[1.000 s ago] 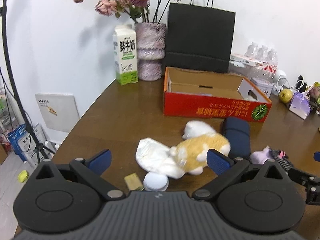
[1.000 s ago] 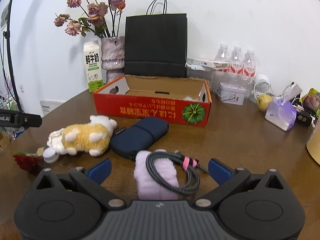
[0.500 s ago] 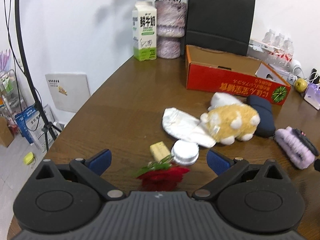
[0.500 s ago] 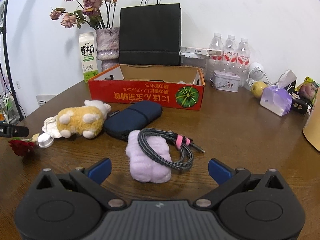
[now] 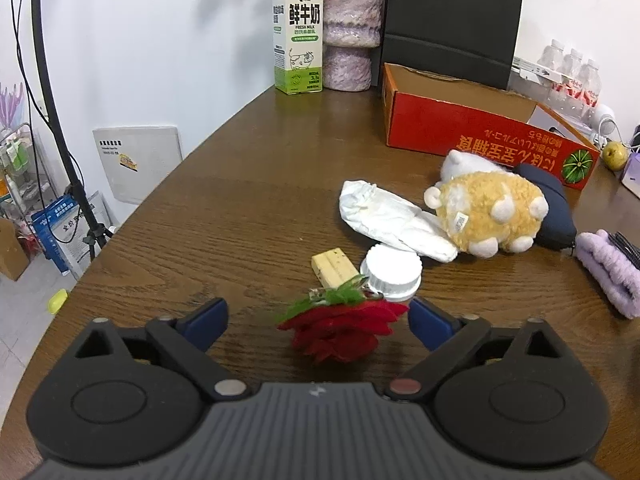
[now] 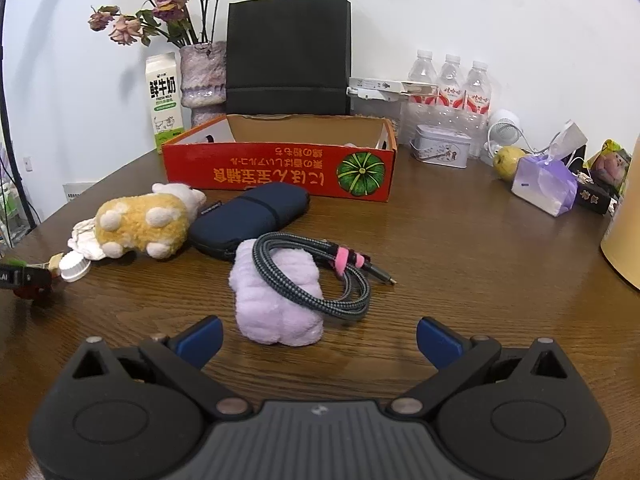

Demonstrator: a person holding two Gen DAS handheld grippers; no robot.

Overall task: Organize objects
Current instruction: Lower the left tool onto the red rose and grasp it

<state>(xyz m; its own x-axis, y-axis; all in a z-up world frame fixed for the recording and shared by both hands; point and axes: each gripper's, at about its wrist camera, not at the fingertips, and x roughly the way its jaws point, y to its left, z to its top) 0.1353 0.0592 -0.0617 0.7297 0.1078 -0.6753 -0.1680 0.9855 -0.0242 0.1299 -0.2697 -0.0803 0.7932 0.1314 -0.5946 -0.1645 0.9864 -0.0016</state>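
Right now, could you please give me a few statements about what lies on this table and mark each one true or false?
1. A red rose lies between the left gripper's closing jaws, not yet pinched. True.
2. The braided cable is draped over the purple fluffy cloth. True.
3. The yellow plush toy sits inside the red cardboard box. False: it lies on the table in front of the box.
4. The right gripper is clamped on the cable. False: its jaws are open, holding nothing.
5. The milk carton lies tipped over. False: it stands upright.
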